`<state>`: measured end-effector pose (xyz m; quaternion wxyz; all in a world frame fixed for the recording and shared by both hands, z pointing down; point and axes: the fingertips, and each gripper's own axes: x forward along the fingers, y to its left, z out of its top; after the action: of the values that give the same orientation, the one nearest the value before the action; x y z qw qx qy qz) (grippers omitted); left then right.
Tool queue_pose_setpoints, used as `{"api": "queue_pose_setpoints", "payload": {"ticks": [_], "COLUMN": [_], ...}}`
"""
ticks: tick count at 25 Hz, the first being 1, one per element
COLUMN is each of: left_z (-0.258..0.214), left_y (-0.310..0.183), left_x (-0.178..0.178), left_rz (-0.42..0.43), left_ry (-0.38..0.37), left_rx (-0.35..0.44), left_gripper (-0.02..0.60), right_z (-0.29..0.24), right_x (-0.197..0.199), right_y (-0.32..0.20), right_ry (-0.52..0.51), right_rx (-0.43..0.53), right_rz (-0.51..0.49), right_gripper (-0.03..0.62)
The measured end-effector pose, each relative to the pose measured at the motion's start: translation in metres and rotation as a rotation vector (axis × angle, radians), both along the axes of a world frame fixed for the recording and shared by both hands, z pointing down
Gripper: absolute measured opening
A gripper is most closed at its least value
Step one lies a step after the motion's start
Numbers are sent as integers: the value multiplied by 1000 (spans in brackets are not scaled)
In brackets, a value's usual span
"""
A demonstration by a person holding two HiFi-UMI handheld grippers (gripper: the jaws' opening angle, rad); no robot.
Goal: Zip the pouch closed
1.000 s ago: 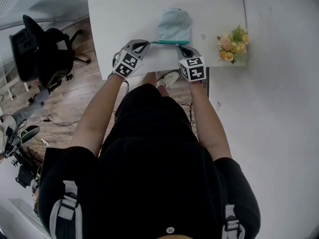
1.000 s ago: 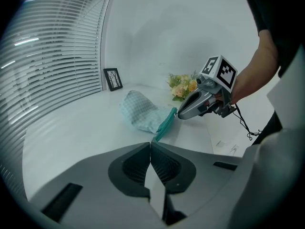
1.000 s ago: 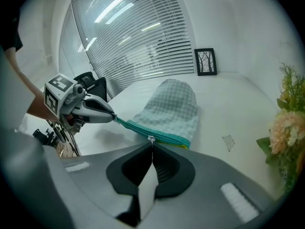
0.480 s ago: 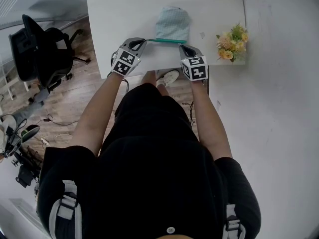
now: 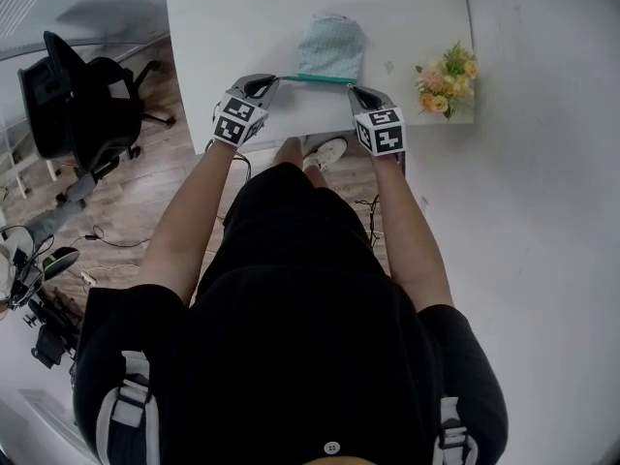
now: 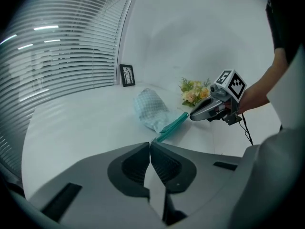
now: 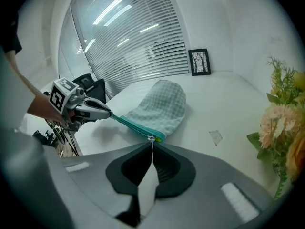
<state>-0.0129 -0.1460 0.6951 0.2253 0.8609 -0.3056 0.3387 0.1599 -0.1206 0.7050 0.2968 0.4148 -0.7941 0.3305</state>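
Note:
A pale green checked pouch (image 5: 331,46) lies on the white table (image 5: 242,17), its teal zipper edge (image 5: 315,78) stretched along the near side. My left gripper (image 5: 277,78) is shut on the left end of that edge; in the left gripper view the teal strip (image 6: 172,126) runs straight out from the closed jaws (image 6: 151,143). My right gripper (image 5: 352,88) is shut on the small zipper pull (image 7: 151,139) at the right end of the pouch (image 7: 162,106). Each gripper shows in the other's view: the right gripper (image 6: 191,116), the left gripper (image 7: 110,113).
A bunch of flowers (image 5: 444,77) stands at the table's right edge, close to my right gripper. A small framed picture (image 7: 199,61) leans at the back wall. A scrap of tape (image 7: 215,136) lies on the table. A black office chair (image 5: 77,95) stands on the floor to the left.
Both grippers keep their hold on the zipper ends and stay in place. The left gripper has rolled slightly. The pouch has barely shifted.

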Motion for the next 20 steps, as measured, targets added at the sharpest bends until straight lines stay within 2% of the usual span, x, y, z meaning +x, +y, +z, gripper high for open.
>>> {"api": "queue_pose_setpoints", "payload": {"ticks": [1,2,4,5,11,20], "left_z": [0,1,3,3,-11,-115], "left_y": [2,5,11,13,24,35], "left_x": [0,0,-1,-2,-5,17], "left_rz": [12,26,40,37,23,39], "left_ry": [-8,-18,-30,-30,-5,158], "left_rx": [2,4,0,-4,16,188], "left_gripper": [15,22,66,87,145,153], "right_z": [1,2,5,6,-9,-104], "right_x": [-1,-1,-2,-3,-4,-9], "right_y": [2,5,9,12,21,22], "right_ry": [2,4,2,1,1,-118], "right_rx": [-1,-4,-13,-16,16,227], "right_rz": [-12,-22,-30,-31,-48,-48], "right_gripper": [20,47,117,127,131,130]}}
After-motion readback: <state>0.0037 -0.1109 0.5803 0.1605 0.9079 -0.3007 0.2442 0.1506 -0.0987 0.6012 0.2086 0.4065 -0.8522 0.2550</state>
